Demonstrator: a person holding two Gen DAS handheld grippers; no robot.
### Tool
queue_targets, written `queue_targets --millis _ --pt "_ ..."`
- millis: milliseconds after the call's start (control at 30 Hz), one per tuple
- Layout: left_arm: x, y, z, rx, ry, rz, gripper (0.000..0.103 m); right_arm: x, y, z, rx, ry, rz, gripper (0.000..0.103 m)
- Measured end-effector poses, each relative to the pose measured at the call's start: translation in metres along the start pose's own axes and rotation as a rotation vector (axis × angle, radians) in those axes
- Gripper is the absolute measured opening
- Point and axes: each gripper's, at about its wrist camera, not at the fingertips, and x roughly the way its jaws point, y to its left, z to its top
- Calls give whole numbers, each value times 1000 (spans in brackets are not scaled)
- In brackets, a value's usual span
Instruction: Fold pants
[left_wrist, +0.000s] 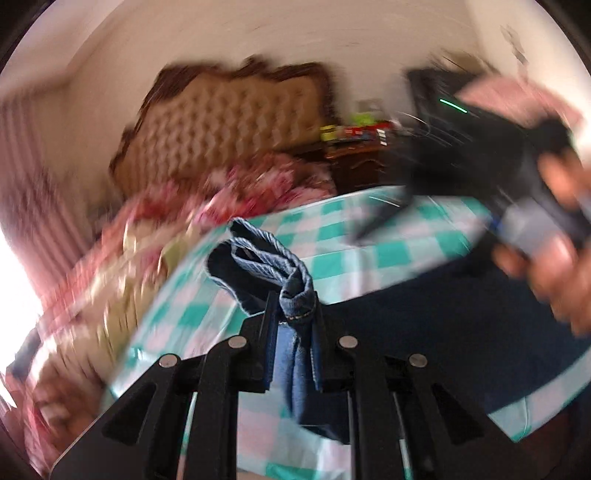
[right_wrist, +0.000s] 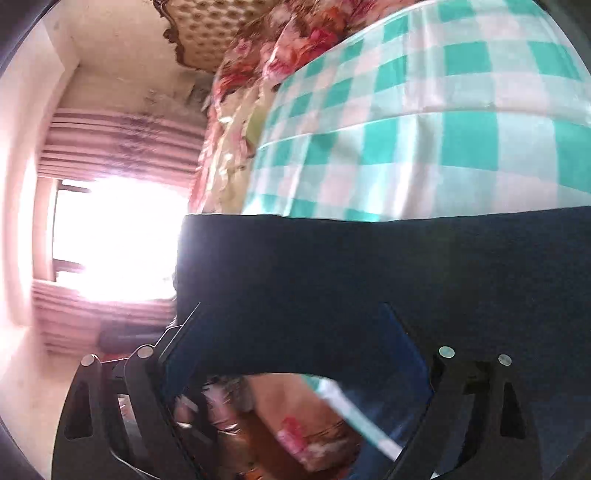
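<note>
**Over the checked bed, one gripper pinches a denim hem**

Above a bed spread with a teal-and-white checked sheet (left_wrist: 354, 236), the left gripper (left_wrist: 291, 317) has its two black fingers drawn close together on a bunched hem of the blue denim pants (left_wrist: 295, 295). The cloth rises out of the pinch as a rolled, lighter-blue cuff and also hangs down between the finger bases toward the camera. To the right in this view, more of the dark navy fabric lies stretched across the sheet.

Seen from the left wrist camera, the right gripper (left_wrist: 373, 225) appears blurred at the upper right, held in the person's right hand (left_wrist: 554, 266); the blur hides how its fingers stand there. The right wrist view settles it: the two black fingers (right_wrist: 406, 339) are spread wide, one at either side of the frame, and a broad dark band of the pants (right_wrist: 369, 288) spans the space between and beyond them. Whether the fabric touches either finger cannot be told.

A red-and-pink floral quilt (left_wrist: 229, 195) is heaped at the far side of the sheet, against a tufted tan headboard with a carved dark wooden frame (left_wrist: 221, 125). A dark wooden nightstand (left_wrist: 354, 162) cluttered with small items stands beside the headboard. Pink striped curtains (right_wrist: 122, 140) frame a glaring bright window (right_wrist: 118, 236).
</note>
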Motion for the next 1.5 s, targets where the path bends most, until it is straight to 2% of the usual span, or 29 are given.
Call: queue_targets --millis 67,200,300,367,400,467,500,567,667,800,867,900,1000,1067,1100,1167,1267,1367,1400,1433,1500 --pt "-3 -42 -1 94 -16 -20 15 -7 -5 3 16 3 28 88" --pt "-4 -104 -12 209 -21 -52 15 -27 -43 -5 78 -2 45 88" --pt "-2 -148 -30 278 -7 -99 15 -42 -84 -18 145 -15 21 88" --pt "2 -172 -45 327 -7 -93 16 -44 -107 -25 187 -18 7 88" --pt "5 -180 -52 349 -1 -86 21 -44 -117 -29 186 -24 -5 84" --pt "6 -189 -64 381 -12 -57 40 -43 -113 -33 155 -25 -11 85" --pt "1 -190 -69 385 -36 -35 56 -43 -108 -35 133 -27 -38 85" --pt "-3 -190 -73 376 -57 -11 58 -39 -100 -36 96 -23 -75 85" --pt "-3 -183 -75 349 -47 -17 58 -31 -92 -30 48 -18 -129 85" --pt "6 -176 -70 305 -3 -84 58 -28 -87 -26 17 -6 -170 85" --pt "6 -174 -68 283 4 -154 58 -27 -87 -25 19 -1 -165 85" --pt "7 -171 -66 262 6 -201 58 -25 -87 -23 20 1 -160 85" --pt "11 -161 -66 202 40 -366 33 -25 -89 -21 23 2 -157 85" --pt "3 -154 -63 133 36 -480 34 -25 -87 -22 8 1 -174 83" --pt "0 -146 -61 83 32 -513 35 -25 -85 -24 -9 -1 -191 81" --pt "1 -132 -59 -12 42 -509 35 -25 -82 -25 -31 -2 -219 78" --pt "10 -111 -55 -123 47 -432 34 -28 -81 -27 -47 0 -243 77" --pt "27 -114 -53 -153 97 -371 34 -28 -82 -28 -42 2 -246 77" --pt "36 -117 -51 -155 121 -363 28 -28 -82 -28 -42 2 -247 77" --pt "42 -121 -49 -155 142 -370 16 -28 -82 -28 -43 2 -249 77" --pt "44 -127 -45 -142 132 -356 12 -28 -82 -28 -41 0 -253 77"
